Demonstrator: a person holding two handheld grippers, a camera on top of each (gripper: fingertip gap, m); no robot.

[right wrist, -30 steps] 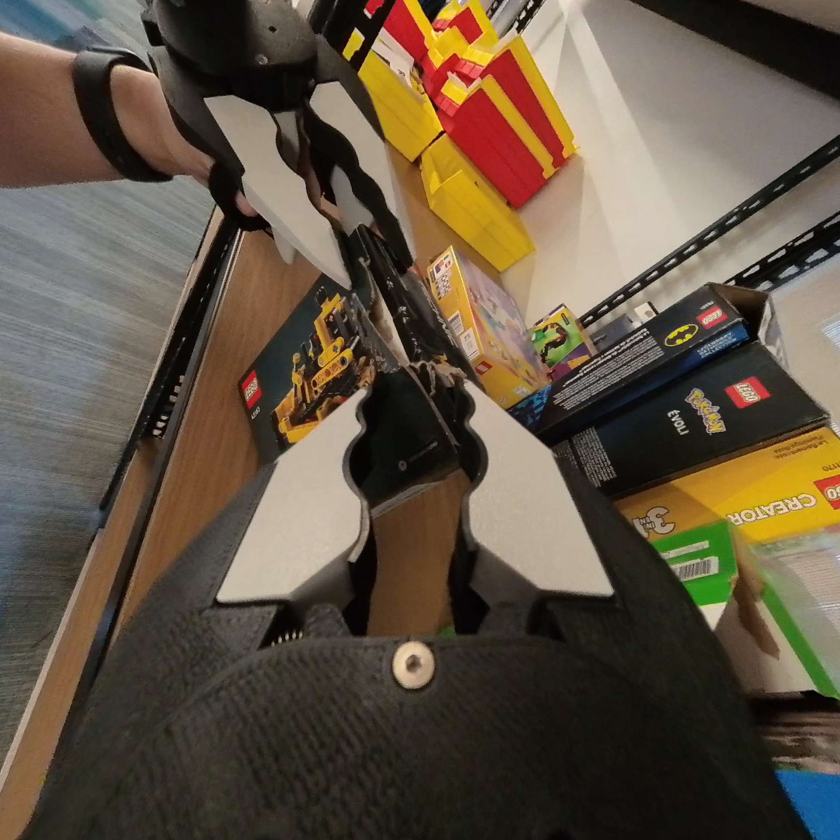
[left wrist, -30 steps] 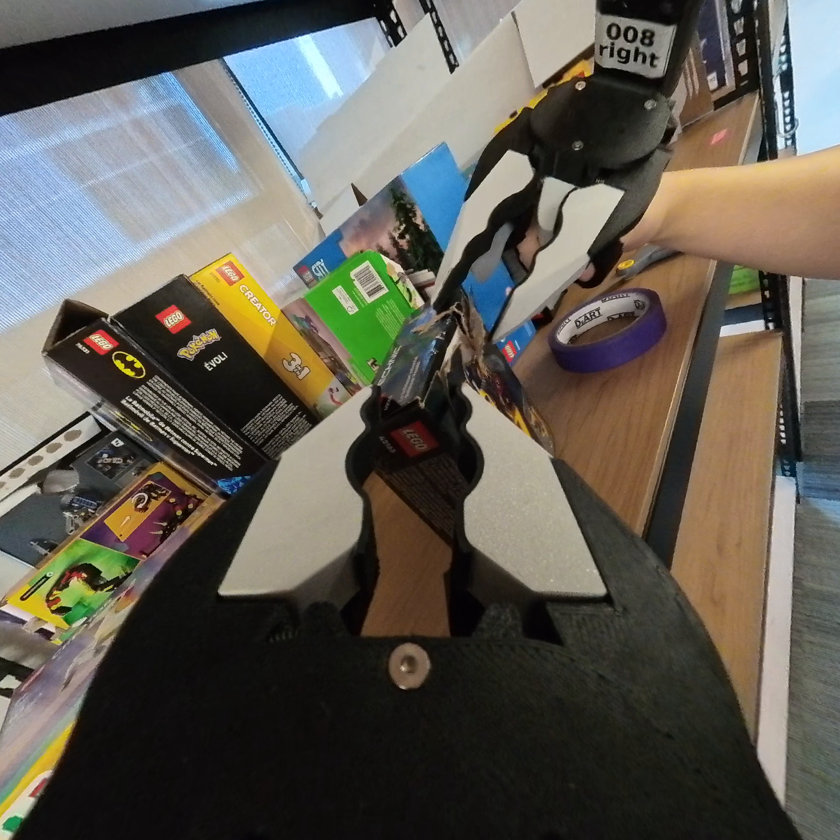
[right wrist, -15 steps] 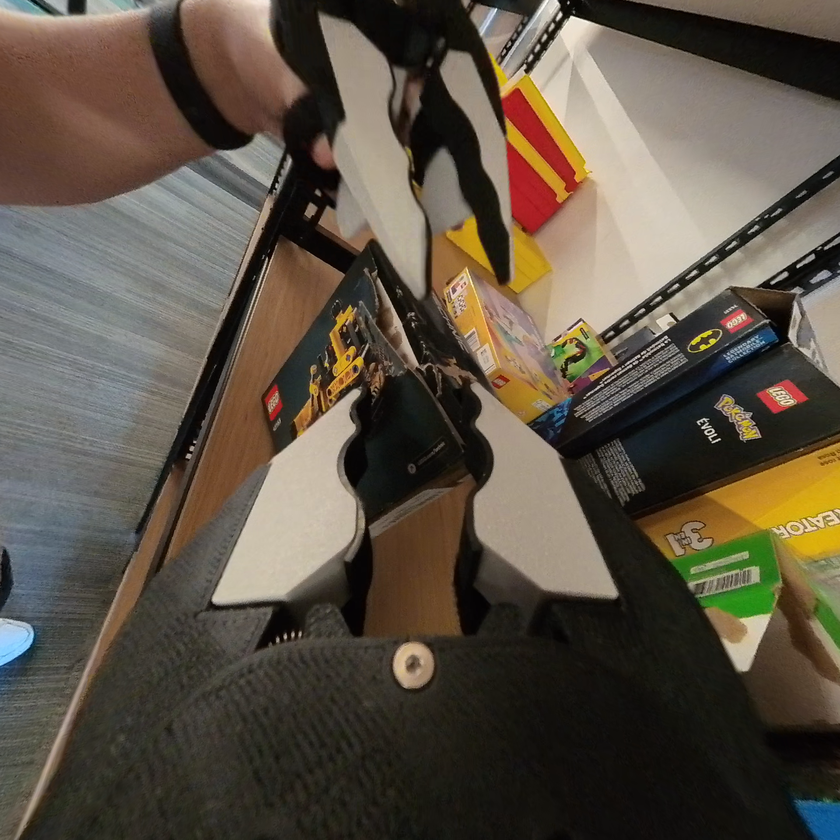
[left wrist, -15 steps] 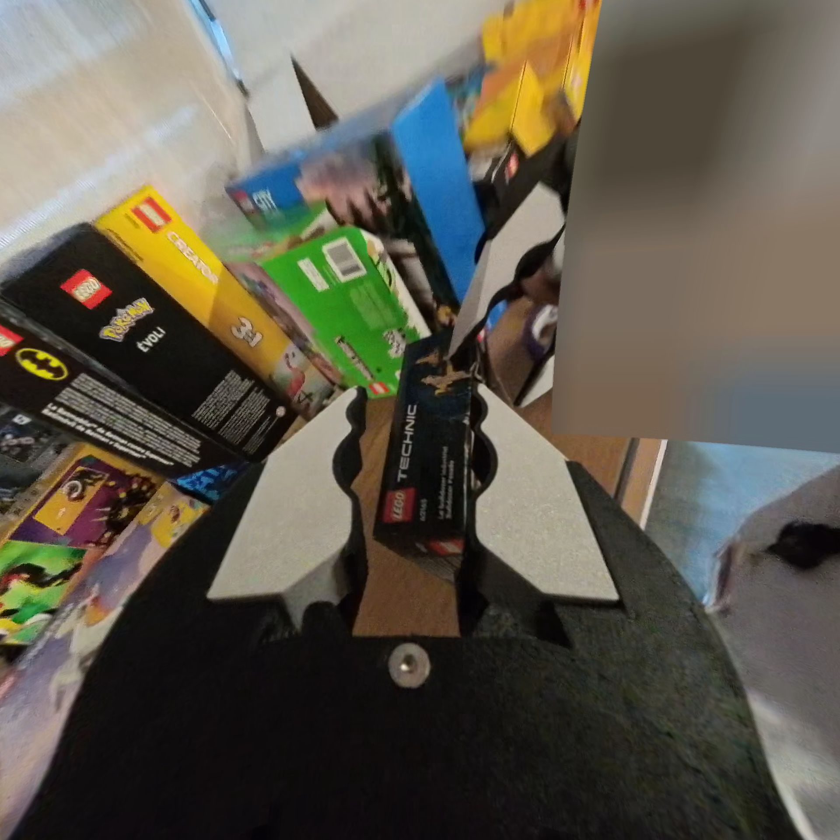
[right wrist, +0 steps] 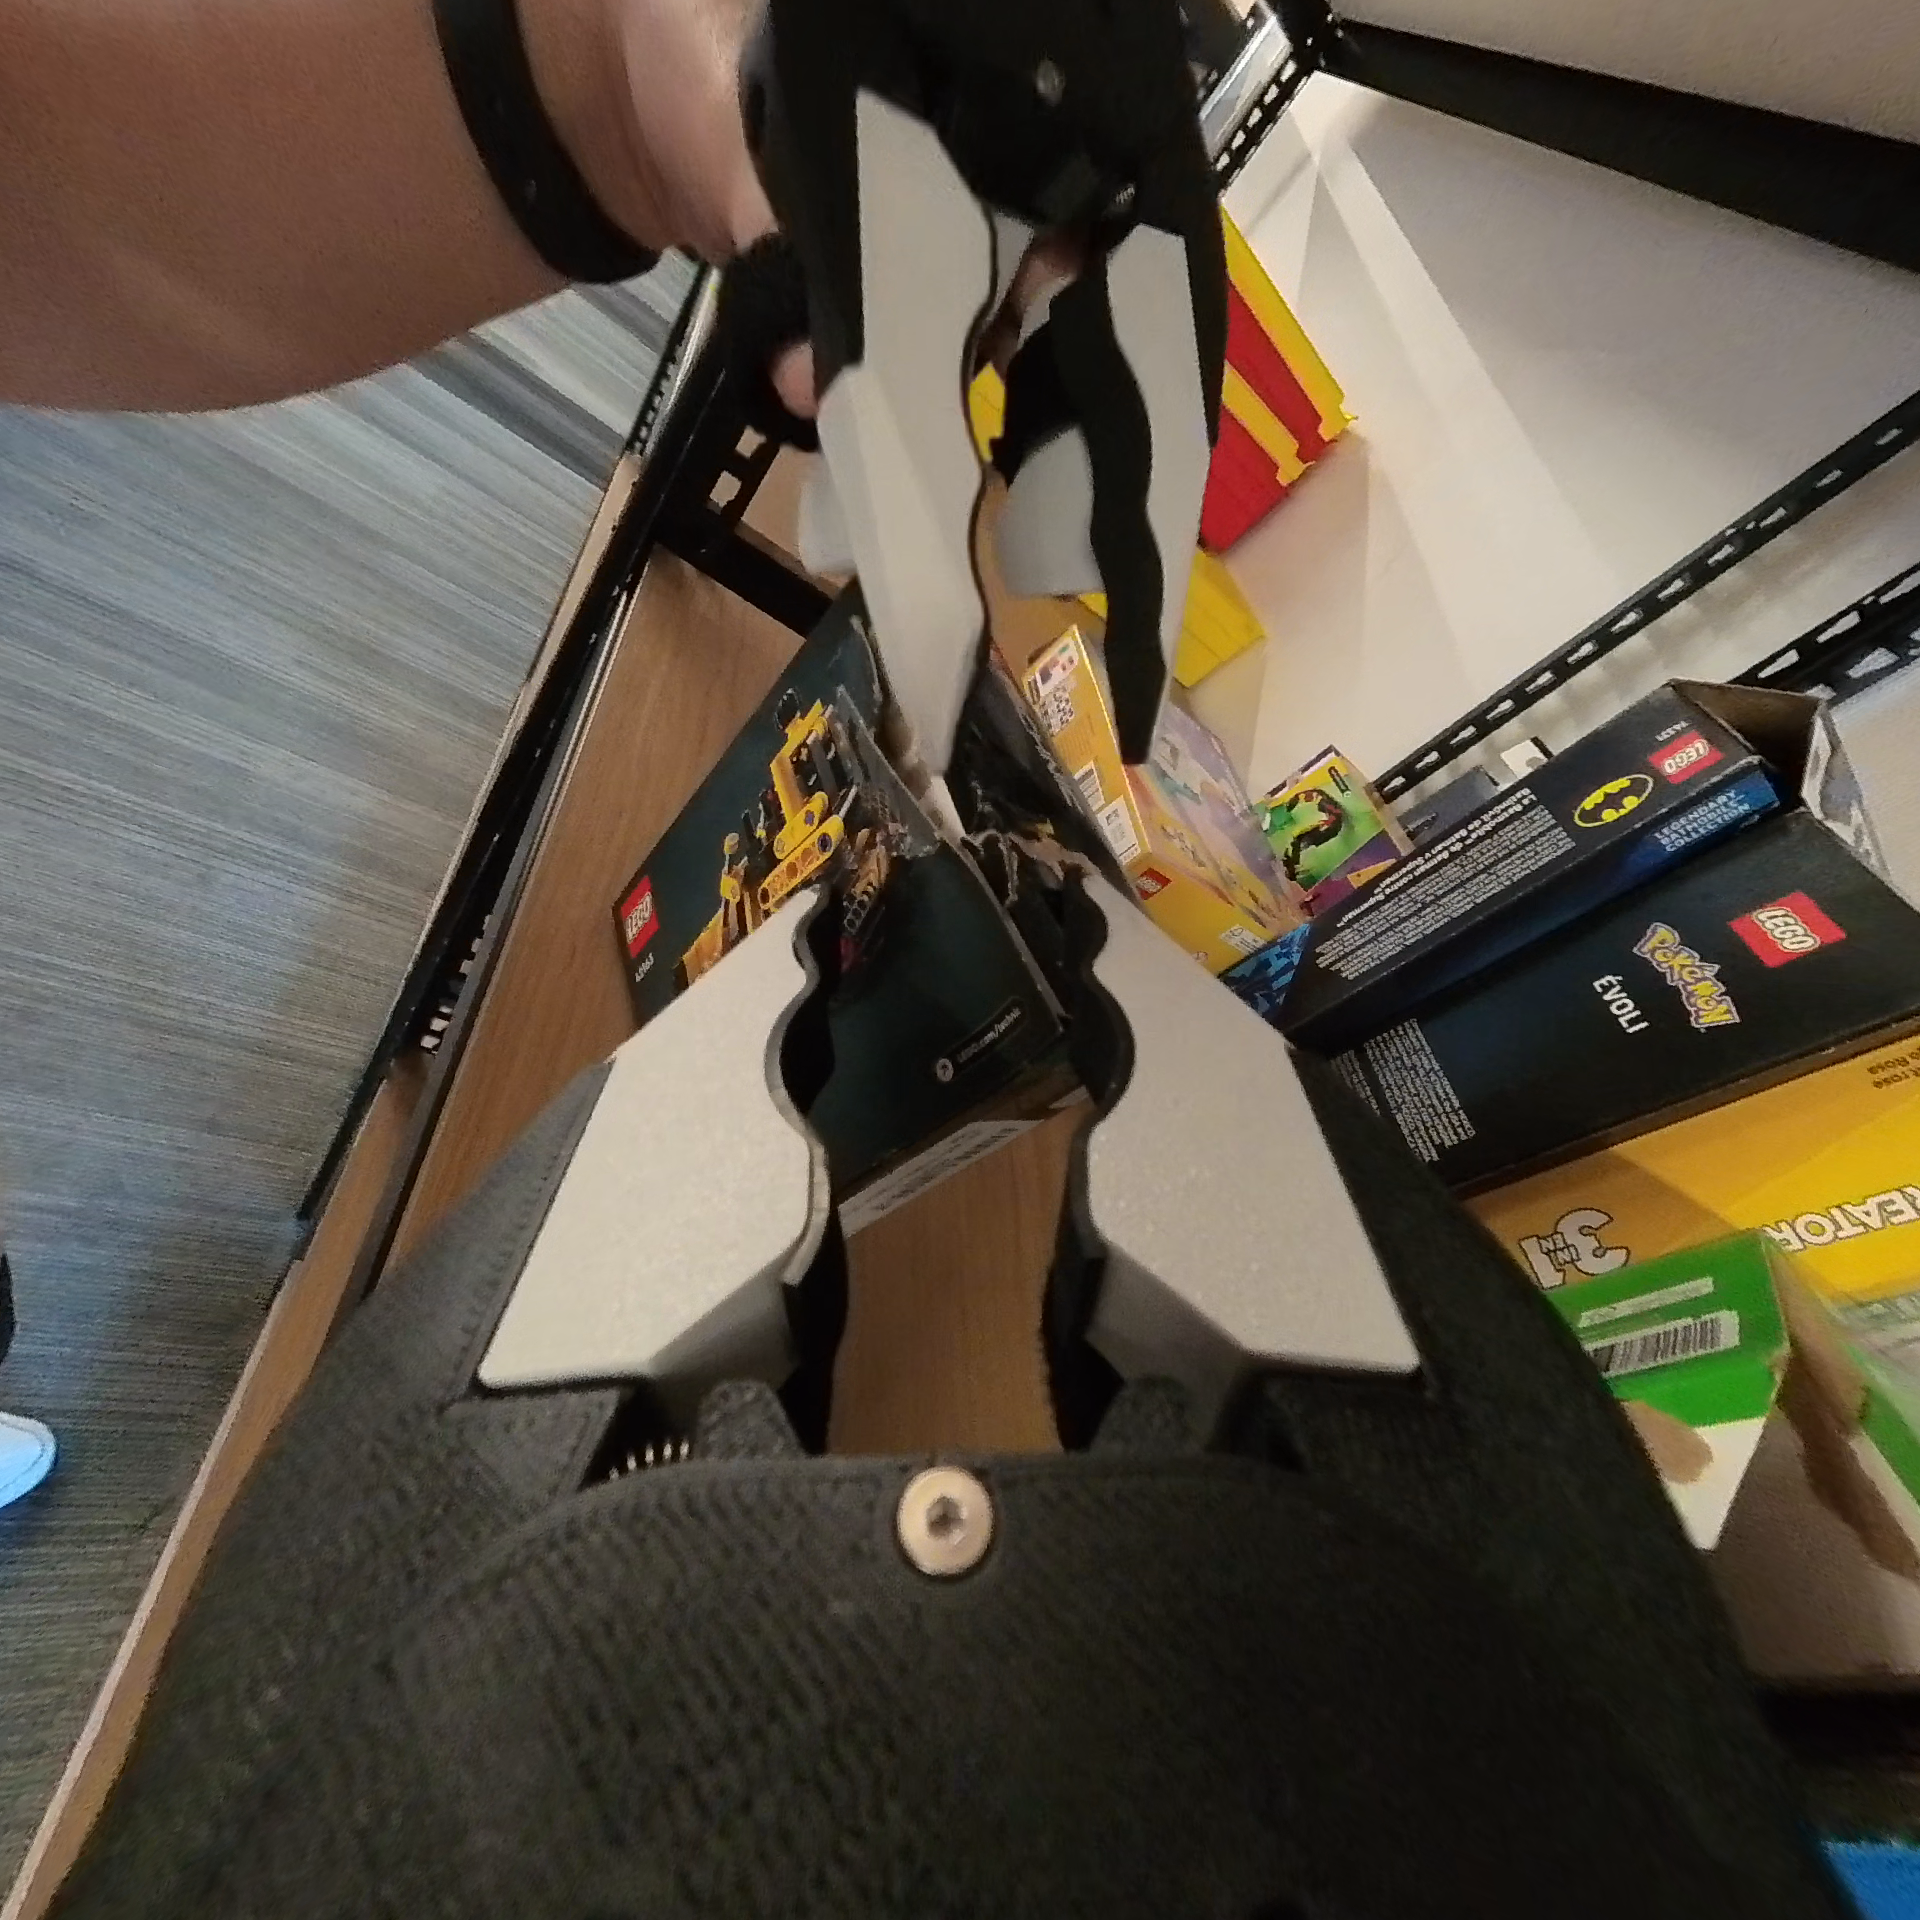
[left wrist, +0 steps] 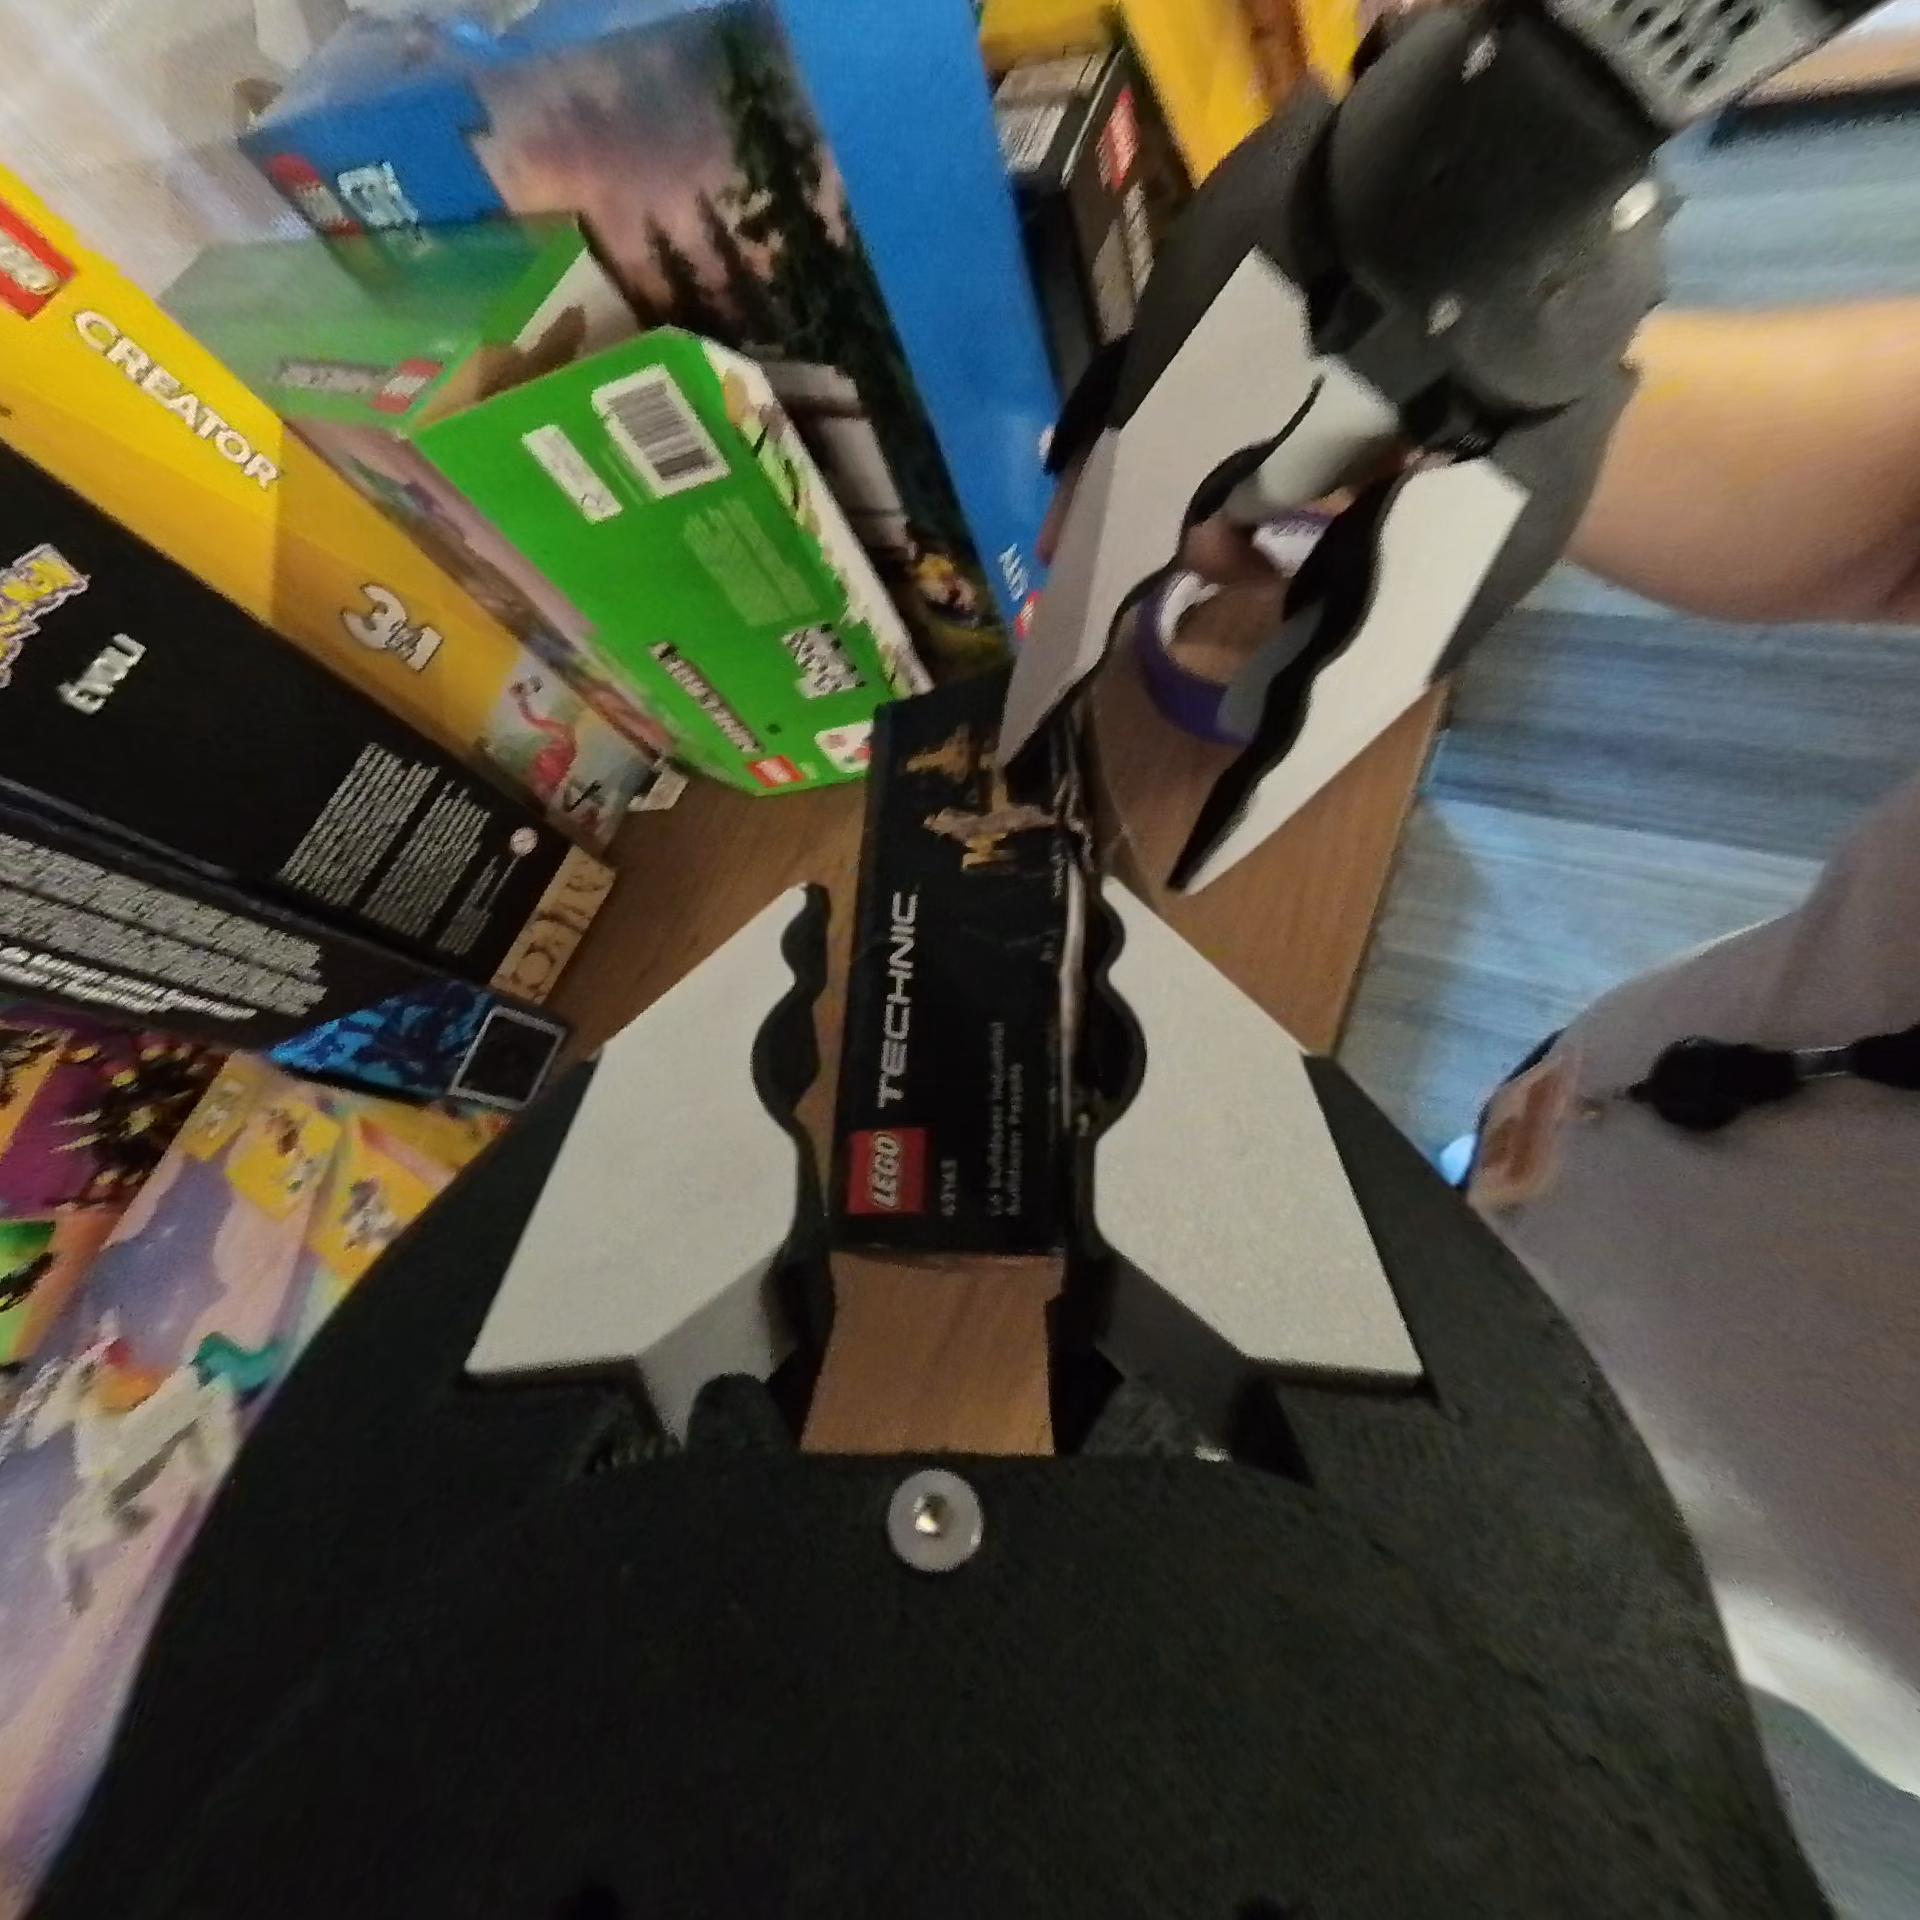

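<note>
Cardboard, light but crushable: the black toy box (left wrist: 951, 1049) stands on edge on the wooden shelf (left wrist: 717, 883). The left claw (left wrist: 951, 1039) pinches its narrow sides; the right claw (right wrist: 951, 997) clamps the torn opposite end, best held by firm edges.

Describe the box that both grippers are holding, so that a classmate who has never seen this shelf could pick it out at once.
On the wooden shelf, in front of a row of toy boxes, a slim black box stands on edge. The left gripper clamps one end, the right gripper the other. Only it has a yellow bulldozer pictured and a torn top edge.
</note>
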